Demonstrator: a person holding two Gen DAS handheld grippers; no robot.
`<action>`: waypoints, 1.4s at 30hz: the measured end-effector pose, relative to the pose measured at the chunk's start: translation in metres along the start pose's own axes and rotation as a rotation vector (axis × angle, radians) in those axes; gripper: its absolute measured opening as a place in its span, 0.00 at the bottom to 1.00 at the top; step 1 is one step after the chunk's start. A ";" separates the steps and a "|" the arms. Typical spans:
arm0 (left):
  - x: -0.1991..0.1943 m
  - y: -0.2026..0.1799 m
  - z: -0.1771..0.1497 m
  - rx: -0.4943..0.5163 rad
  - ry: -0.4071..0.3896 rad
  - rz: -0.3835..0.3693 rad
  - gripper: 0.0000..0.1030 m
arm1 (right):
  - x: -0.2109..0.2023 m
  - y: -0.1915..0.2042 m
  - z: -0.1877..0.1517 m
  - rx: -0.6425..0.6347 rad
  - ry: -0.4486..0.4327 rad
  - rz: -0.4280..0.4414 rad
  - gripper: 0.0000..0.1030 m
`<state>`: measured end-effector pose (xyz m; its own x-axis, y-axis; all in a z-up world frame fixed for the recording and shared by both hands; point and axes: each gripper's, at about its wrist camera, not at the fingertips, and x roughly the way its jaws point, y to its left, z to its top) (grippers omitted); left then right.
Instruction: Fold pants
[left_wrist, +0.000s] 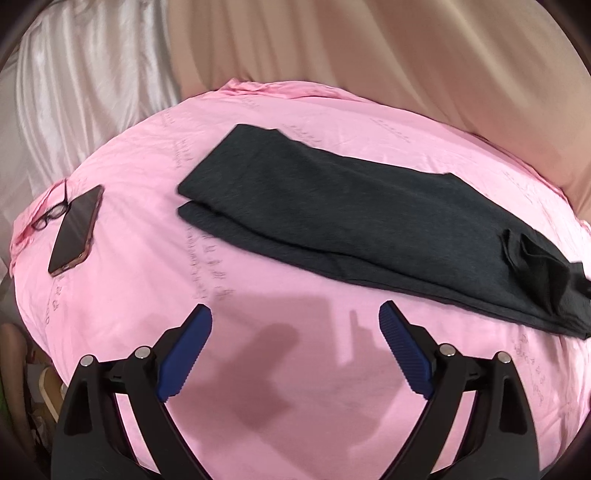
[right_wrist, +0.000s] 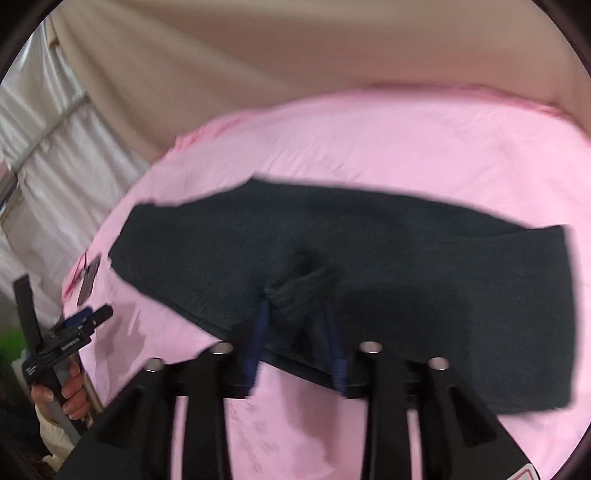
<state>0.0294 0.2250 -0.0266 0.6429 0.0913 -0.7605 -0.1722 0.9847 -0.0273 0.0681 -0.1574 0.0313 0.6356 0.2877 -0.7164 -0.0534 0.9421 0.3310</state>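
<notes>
A: Left wrist view: dark pants (left_wrist: 369, 221) folded lengthwise, lying flat on pink sheet (left_wrist: 258, 369); long axis runs upper-left to lower-right. Left gripper (left_wrist: 295, 314) wide open, empty, hovering above bare sheet. Phone (left_wrist: 75, 229), glasses (left_wrist: 51, 210) at left.

B: Right wrist view adds hand (right_wrist: 70, 398) on left gripper. Right gripper (right_wrist: 295, 310) part open over bunched cloth; grip unclear through blur.

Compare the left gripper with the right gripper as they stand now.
The left gripper hangs over bare pink sheet, clear of the pants; the right gripper sits at the pants' near edge. The left stands wide open with nothing between its fingers; the right's blurred fingers flank a bunched bit of cloth, apparently not pressing it. Both have blue pads.
</notes>
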 end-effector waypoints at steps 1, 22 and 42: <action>0.002 0.004 0.000 -0.013 0.000 0.001 0.88 | -0.017 -0.021 -0.001 0.037 -0.036 -0.051 0.53; -0.004 -0.040 0.007 -0.034 0.052 -0.010 0.89 | -0.024 -0.149 -0.054 0.363 -0.031 -0.009 0.10; 0.019 0.010 0.017 -0.259 0.138 -0.068 0.89 | -0.131 -0.181 -0.077 0.299 -0.156 -0.386 0.32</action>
<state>0.0521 0.2394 -0.0303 0.5551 -0.0122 -0.8317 -0.3283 0.9155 -0.2325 -0.0649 -0.3524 0.0173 0.6740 -0.1223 -0.7285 0.4160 0.8778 0.2374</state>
